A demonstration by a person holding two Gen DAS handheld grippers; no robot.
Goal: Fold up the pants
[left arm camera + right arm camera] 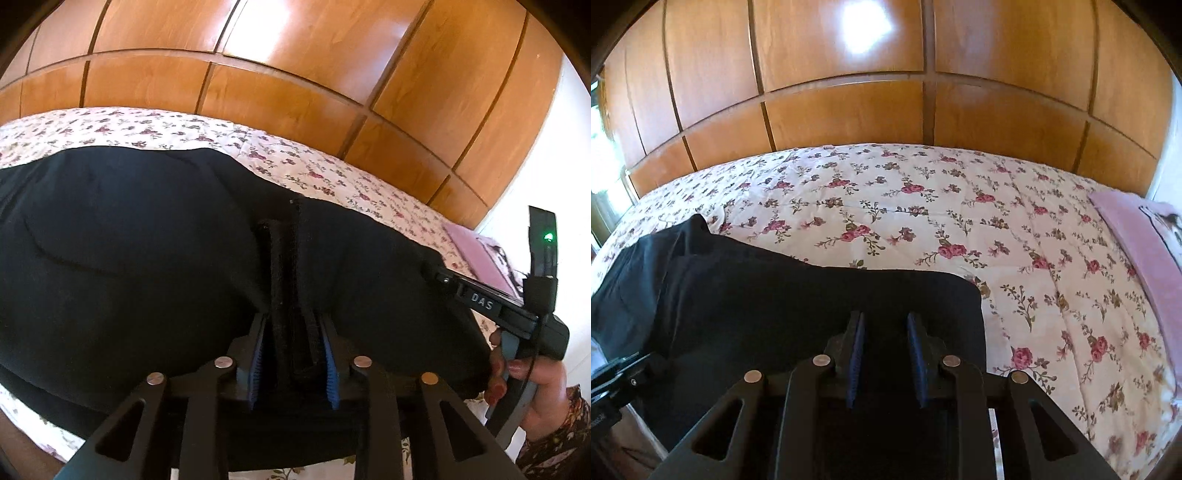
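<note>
While the black pants (147,258) lie across the floral bedspread (923,206), spreading from six toward nine o'clock in the right wrist view, their long axis seems to run left to right along the near bed edge; which end is the waist I cannot tell. The left gripper (293,354) pinches a bunched ridge of fabric, jaws narrowly parted. The right gripper (885,354) rests over the cloth's corner, jaws apart; its hold is unclear. Risk: that thick ridge may slip loose, skewing the fold.
</note>
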